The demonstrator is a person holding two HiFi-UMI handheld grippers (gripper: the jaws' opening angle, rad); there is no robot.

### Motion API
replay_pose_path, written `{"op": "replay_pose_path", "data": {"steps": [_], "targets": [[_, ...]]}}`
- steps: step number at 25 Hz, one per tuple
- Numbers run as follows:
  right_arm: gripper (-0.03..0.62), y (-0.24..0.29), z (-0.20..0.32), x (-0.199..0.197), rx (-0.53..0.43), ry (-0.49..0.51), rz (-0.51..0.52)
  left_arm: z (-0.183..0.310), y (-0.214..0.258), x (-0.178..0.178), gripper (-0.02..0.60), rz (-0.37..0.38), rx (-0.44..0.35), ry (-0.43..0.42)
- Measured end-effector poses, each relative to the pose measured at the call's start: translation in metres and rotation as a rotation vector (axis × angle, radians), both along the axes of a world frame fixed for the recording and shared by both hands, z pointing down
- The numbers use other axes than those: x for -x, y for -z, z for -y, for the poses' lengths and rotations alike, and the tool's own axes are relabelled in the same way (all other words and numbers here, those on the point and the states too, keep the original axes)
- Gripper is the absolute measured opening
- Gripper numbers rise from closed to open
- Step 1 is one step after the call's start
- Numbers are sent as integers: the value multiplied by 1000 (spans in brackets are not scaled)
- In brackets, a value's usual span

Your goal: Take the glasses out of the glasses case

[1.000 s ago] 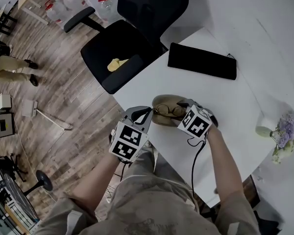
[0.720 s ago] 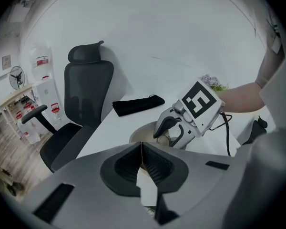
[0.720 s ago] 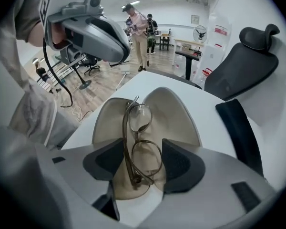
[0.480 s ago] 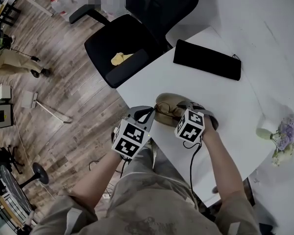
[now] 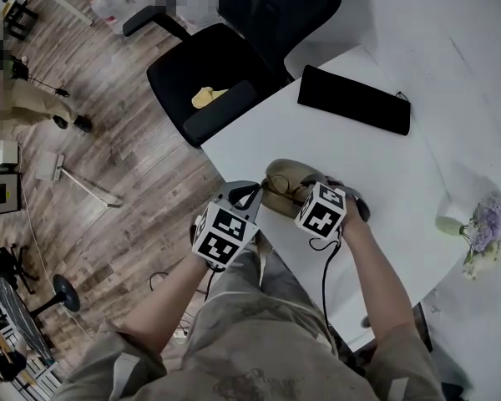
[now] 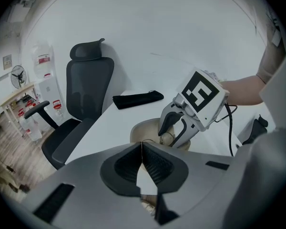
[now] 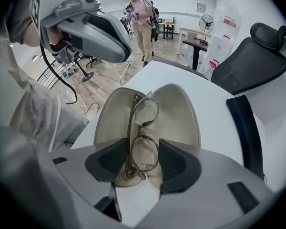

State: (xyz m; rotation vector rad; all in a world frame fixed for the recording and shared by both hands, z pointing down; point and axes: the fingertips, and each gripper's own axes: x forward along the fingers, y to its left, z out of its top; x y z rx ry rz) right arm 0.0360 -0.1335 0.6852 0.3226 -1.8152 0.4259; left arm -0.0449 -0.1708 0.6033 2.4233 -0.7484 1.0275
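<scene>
Two grippers met at the near edge of a white table (image 5: 401, 182) in the head view. The left gripper (image 5: 252, 194) was at the left rim of the open glasses case (image 5: 282, 170), and the right gripper (image 5: 305, 192) pointed steeply down over it. The glasses (image 5: 277, 185) lay inside the case. A black pouch (image 5: 353, 100) lay well apart, farther back on the table, and a black office chair (image 5: 221, 73) stood past the table's corner.

From the left gripper view, the left jaws were clenched pad against pad, with their tips at the beige case's near rim. Whether they pinched that rim could not be made out. Beyond them the right gripper reached down into the case.

From the right gripper view, the right jaws stood apart and had just been closing. They sat on either side of the nearer lens of the glasses, which still rested in the case's shell. The pads sat just beside the frame without pressing on it. A person (image 7: 140, 18) stood far off in the room.
</scene>
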Motion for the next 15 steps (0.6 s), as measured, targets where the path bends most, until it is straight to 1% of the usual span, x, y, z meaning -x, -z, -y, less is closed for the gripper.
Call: {"op": "replay_pose_path", "data": {"steps": [3,9,12,15], "targets": [[225,6,0,-3,-61,-42,-8,-3,2,2,20,1,-5,3],[225,32,15,-11,-208,-181,46,-8,10,6,18,-3,-28,10],[225,54,21,-14,-234,-255,105,-8,19,4,20,-13,-50,10],[223,83,26,-15,-257,-347,201,-8,34,3,20,-29,-73,16]]}}
